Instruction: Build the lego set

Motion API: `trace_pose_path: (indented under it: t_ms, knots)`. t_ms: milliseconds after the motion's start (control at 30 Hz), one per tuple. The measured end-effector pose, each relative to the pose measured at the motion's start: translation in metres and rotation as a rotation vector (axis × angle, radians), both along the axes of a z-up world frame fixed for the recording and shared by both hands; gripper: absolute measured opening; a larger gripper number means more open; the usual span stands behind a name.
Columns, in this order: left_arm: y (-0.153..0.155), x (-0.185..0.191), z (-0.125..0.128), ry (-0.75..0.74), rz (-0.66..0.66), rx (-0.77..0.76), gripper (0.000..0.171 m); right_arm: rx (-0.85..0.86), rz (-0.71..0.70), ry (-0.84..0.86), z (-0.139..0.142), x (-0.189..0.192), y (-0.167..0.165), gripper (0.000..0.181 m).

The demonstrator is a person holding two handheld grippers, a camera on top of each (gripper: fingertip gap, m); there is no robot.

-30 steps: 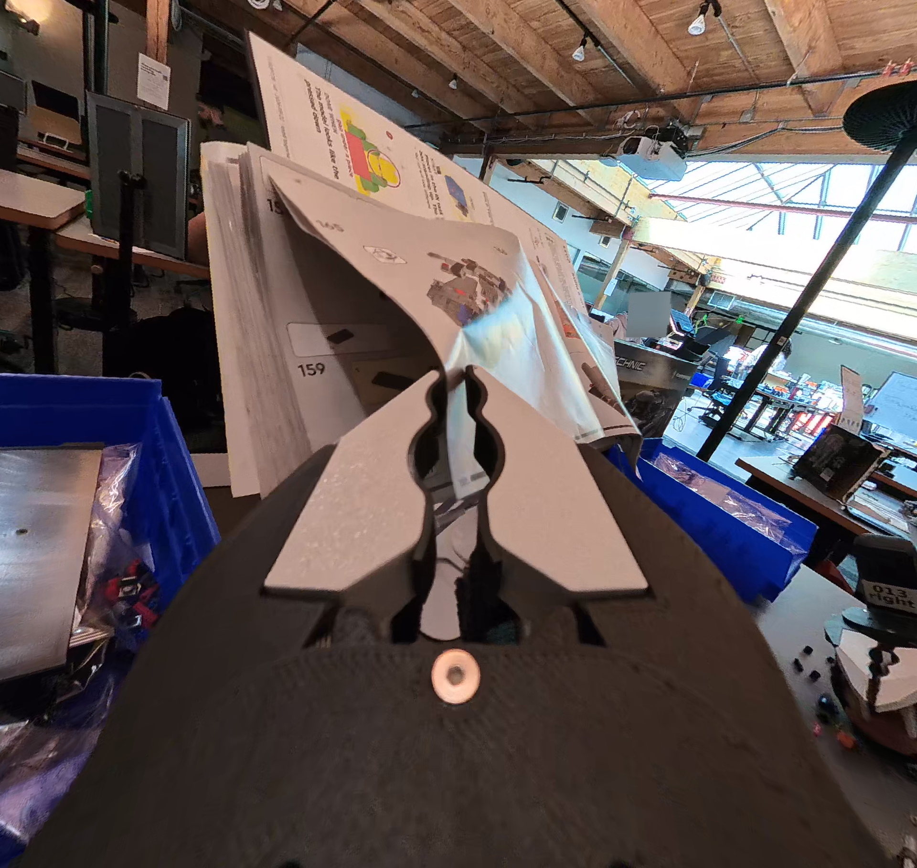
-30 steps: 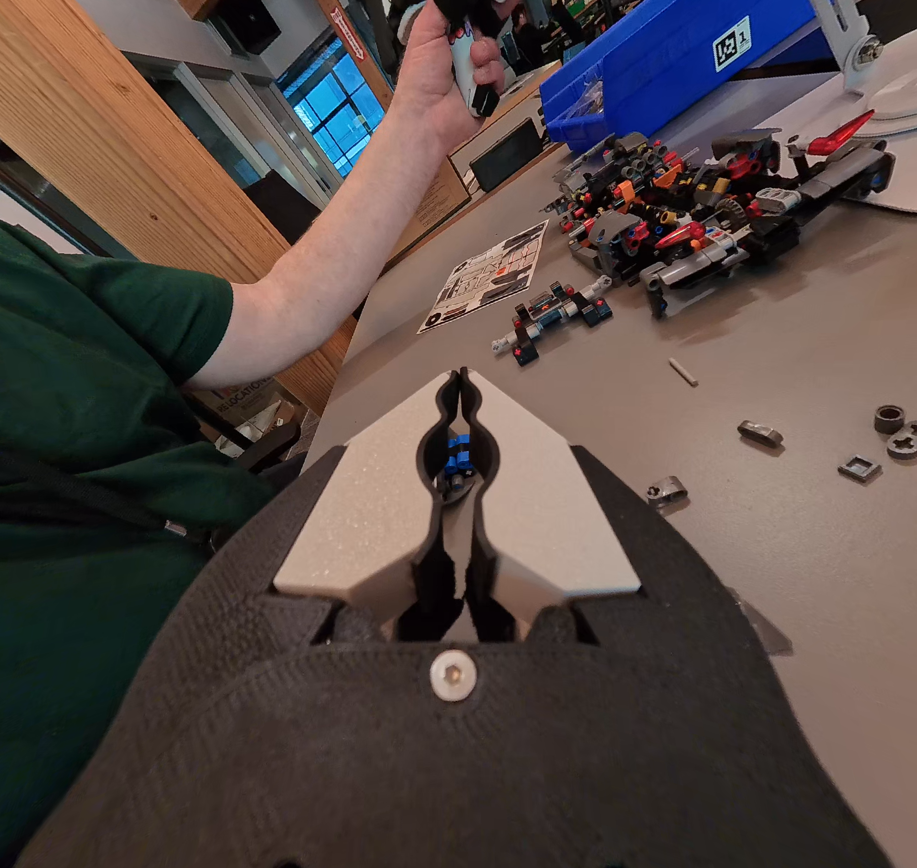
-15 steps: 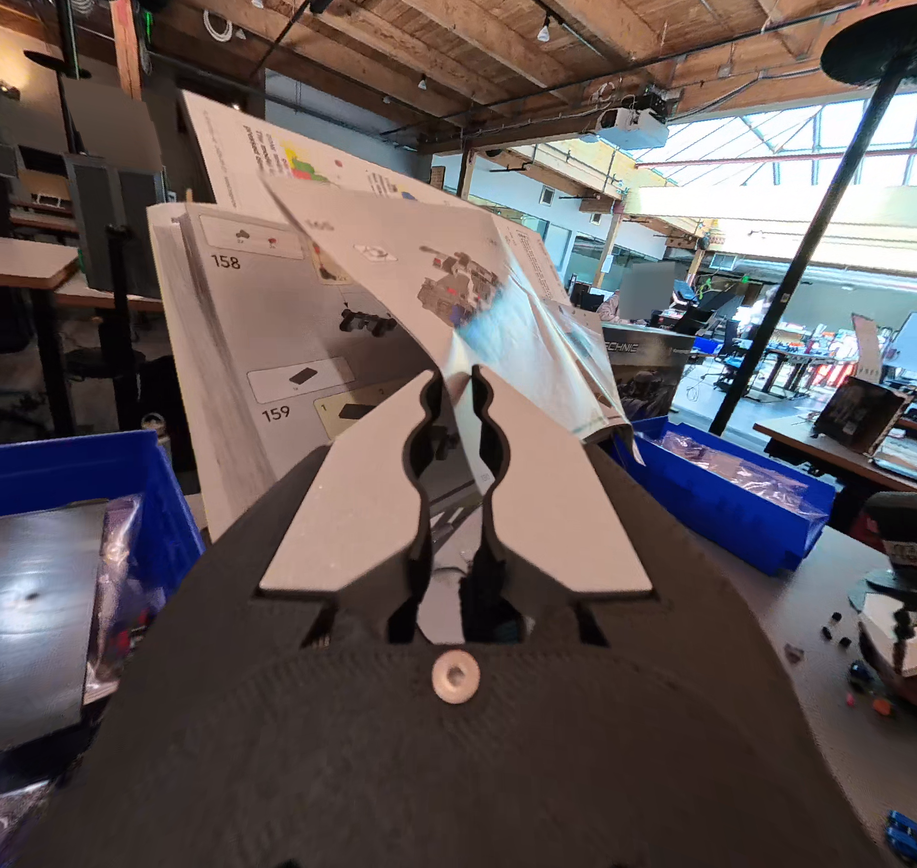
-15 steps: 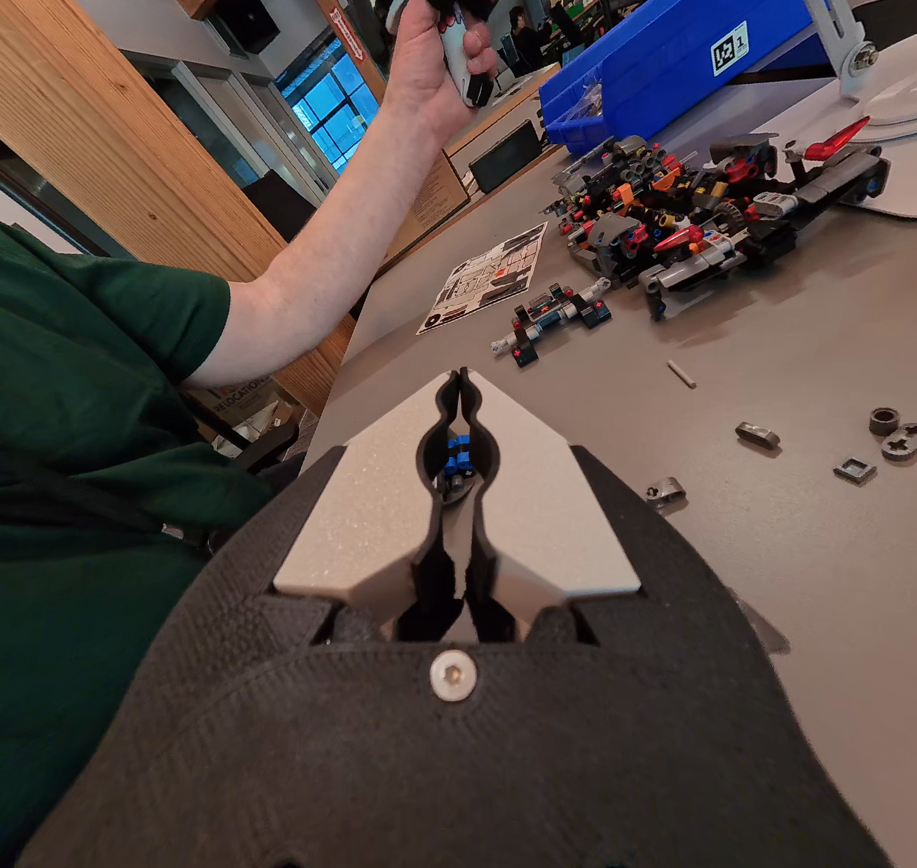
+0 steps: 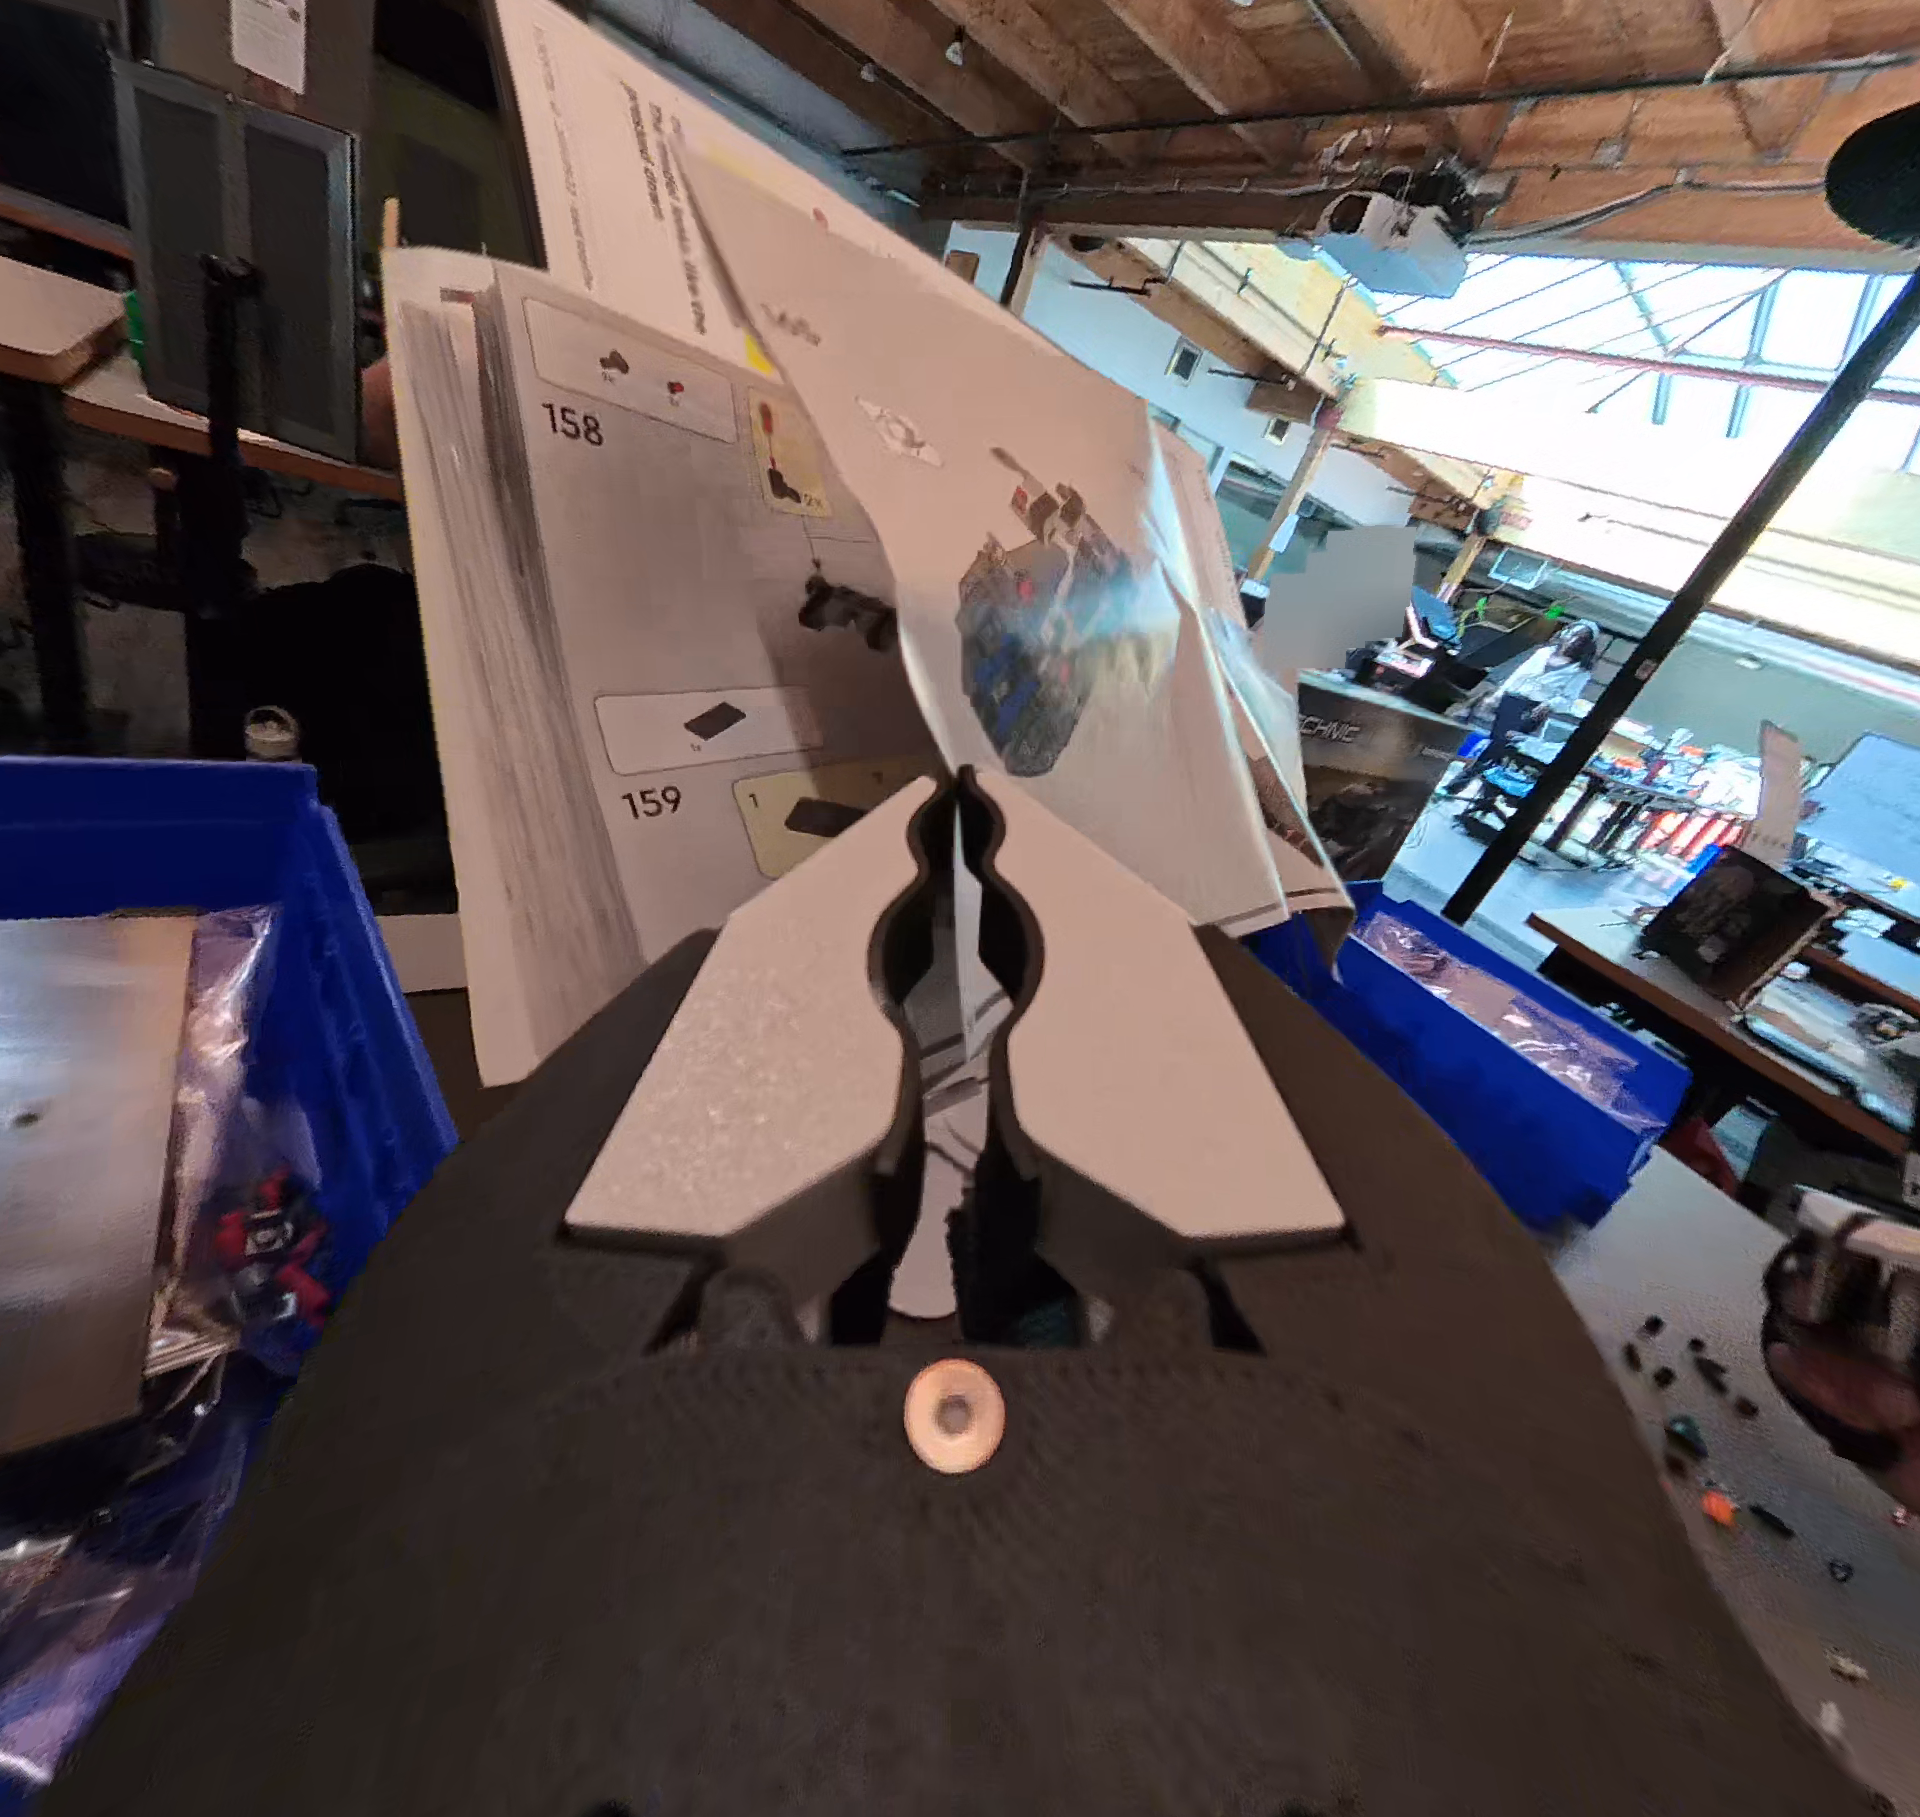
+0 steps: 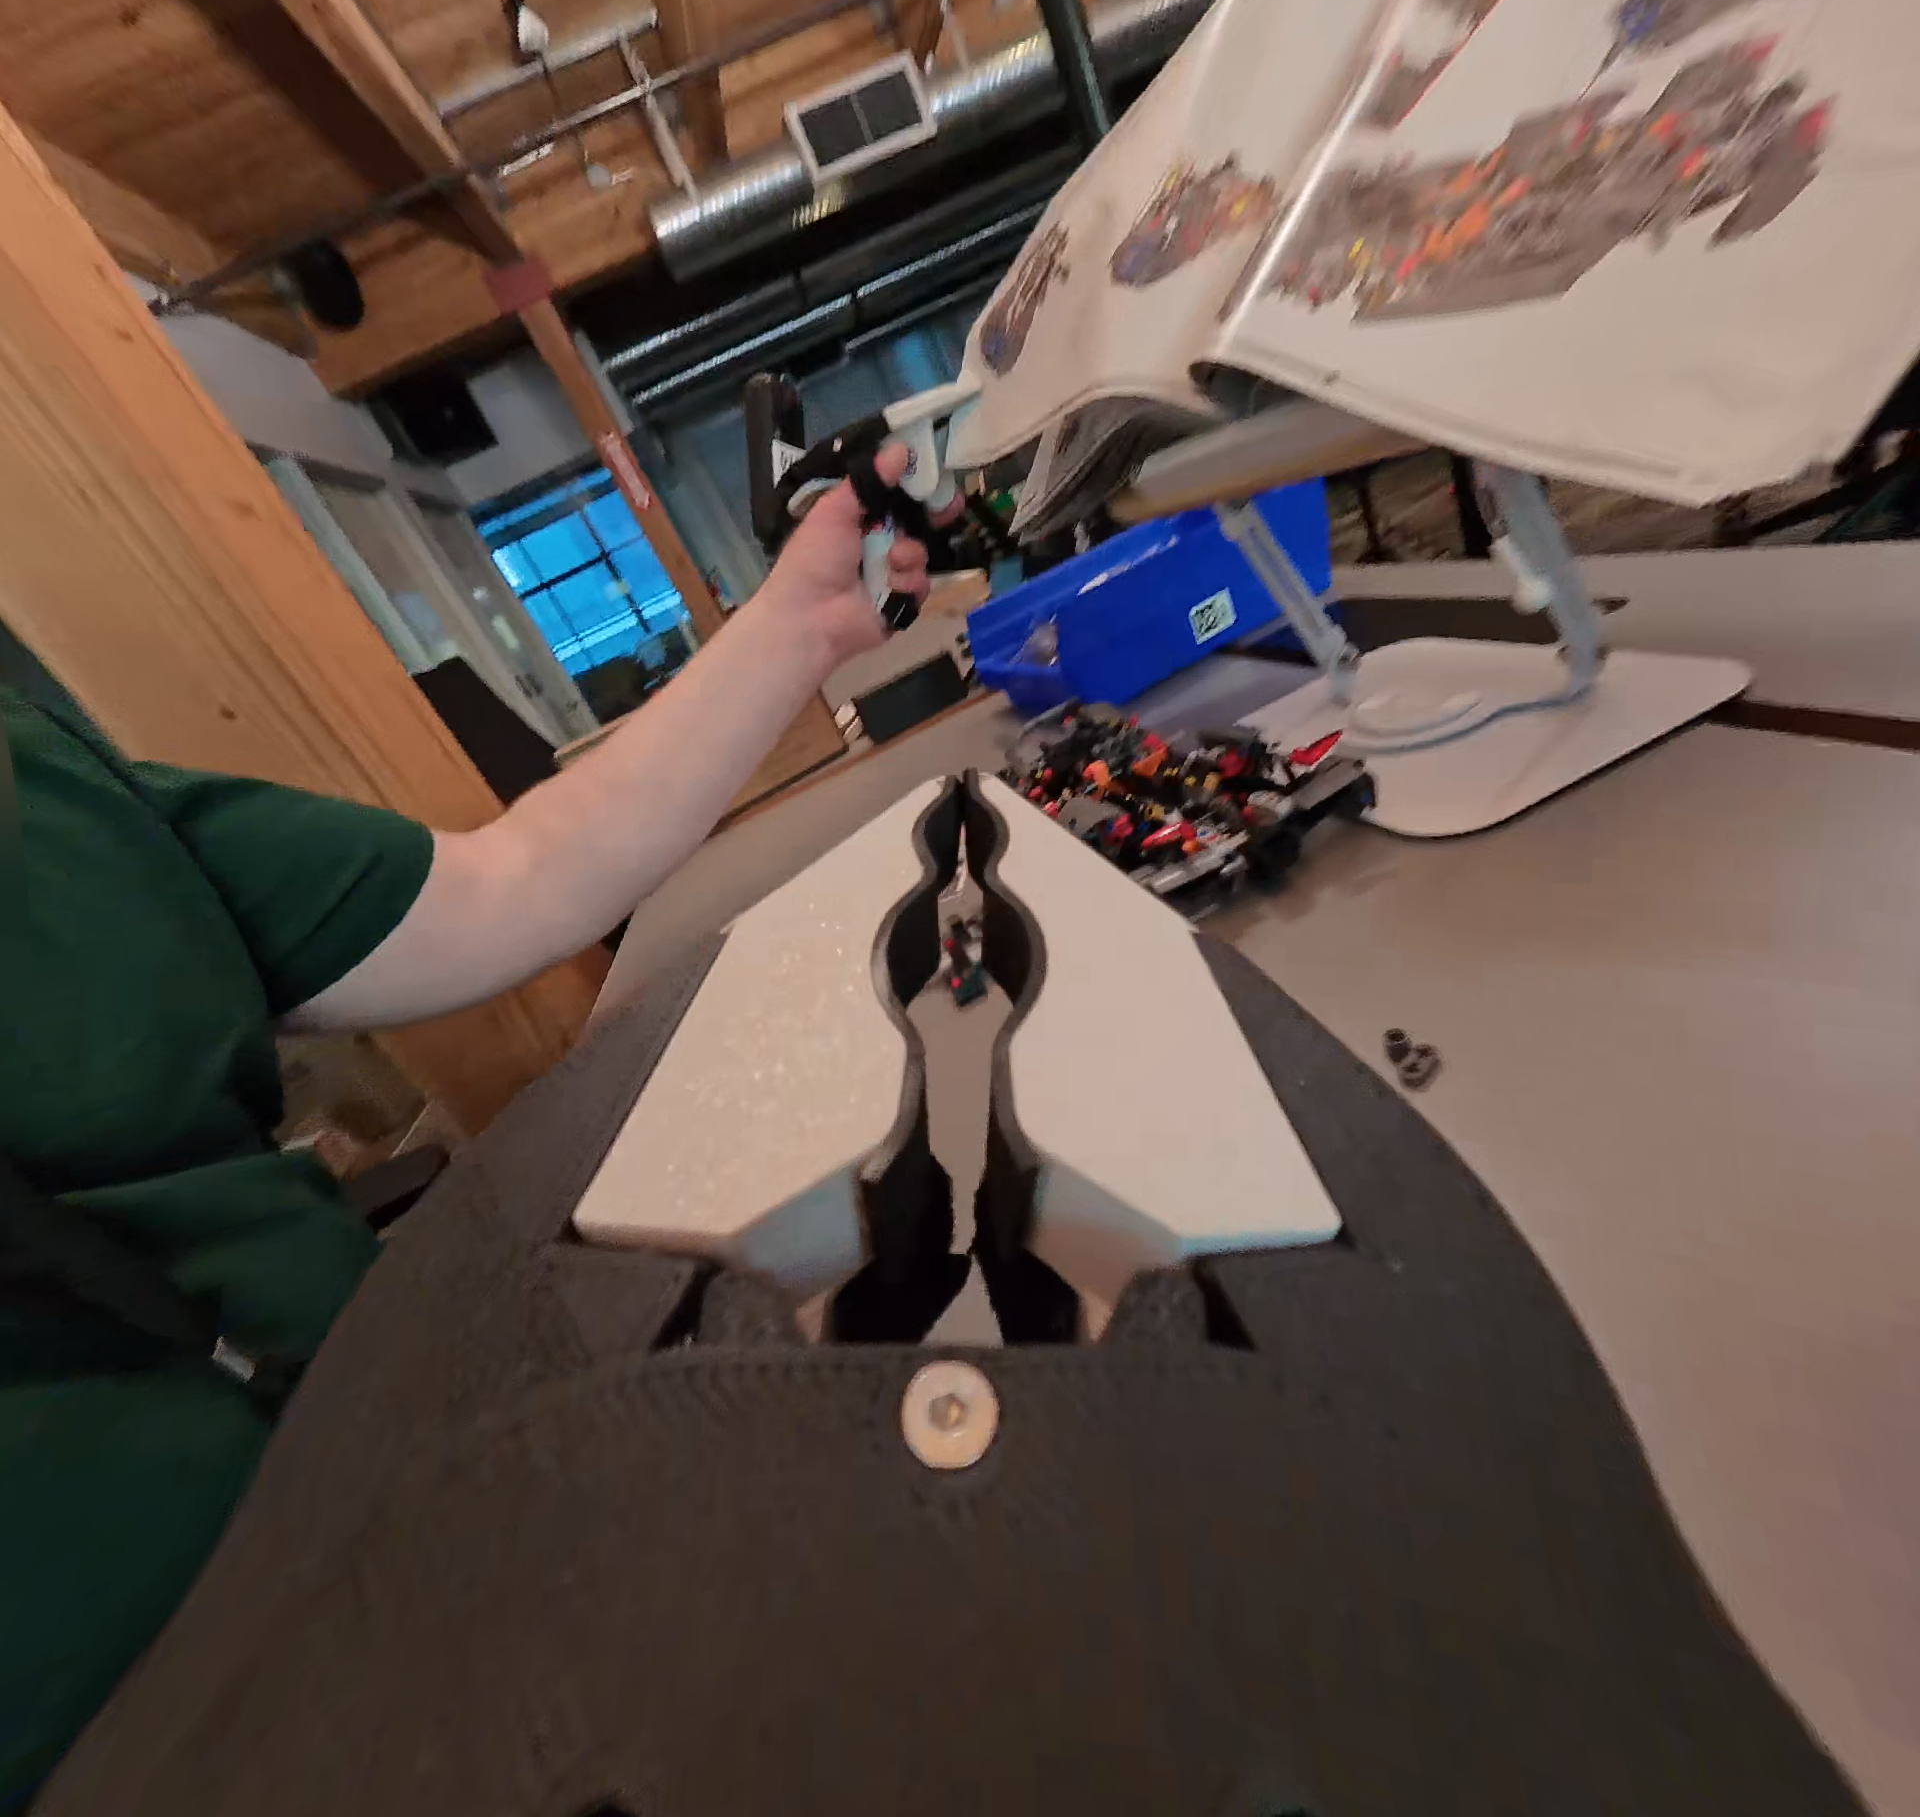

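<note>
Lego model (image 6: 1184,817) sits on table (image 6: 1558,1040); left gripper (image 5: 956,791) pinches manual page (image 5: 1039,562), right gripper (image 6: 961,791) closed, empty.

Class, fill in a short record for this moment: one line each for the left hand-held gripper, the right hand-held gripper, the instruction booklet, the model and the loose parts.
Left hand-held gripper: shut on a page
Page: bent, lifted off the open instruction booklet
Booklet support: stand on the table
Right hand-held gripper: shut, nothing visible between the fingers
Model: partly built, on the table by the stand
Loose parts: a few on the table
</note>
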State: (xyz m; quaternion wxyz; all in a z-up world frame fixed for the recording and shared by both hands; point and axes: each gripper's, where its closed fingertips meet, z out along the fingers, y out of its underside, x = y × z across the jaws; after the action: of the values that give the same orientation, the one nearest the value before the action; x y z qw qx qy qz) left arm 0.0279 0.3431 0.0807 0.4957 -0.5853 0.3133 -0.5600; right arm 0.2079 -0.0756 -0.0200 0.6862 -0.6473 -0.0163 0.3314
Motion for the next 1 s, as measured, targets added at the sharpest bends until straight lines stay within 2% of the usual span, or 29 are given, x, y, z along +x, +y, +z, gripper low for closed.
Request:
trace_pose_path:
  t_ms: [33,233,433,667,800,1000]
  knots:
    - [0.000,0.001,0.000,0.023,0.009,0.009,0.000,0.018,-0.027,0.002,0.004,0.006,-0.004,0.000]
    - [-0.001,0.004,0.005,0.100,0.072,0.124,0.000,0.070,-0.107,-0.016,0.015,0.025,-0.019,0.000]
    - [-0.004,0.000,0.010,0.117,0.113,0.208,0.000,0.070,-0.130,-0.034,0.013,0.030,-0.020,0.000]
    - [-0.011,-0.005,0.011,0.111,0.098,0.257,0.000,0.021,-0.098,-0.086,0.004,0.015,-0.016,0.004]
    - [-0.013,-0.008,0.011,0.091,0.097,0.266,0.000,0.014,-0.103,-0.089,0.010,0.012,-0.024,0.006]
    - [-0.015,-0.010,0.006,0.070,0.078,0.265,0.000,-0.124,-0.076,-0.155,-0.015,-0.007,-0.031,0.012]
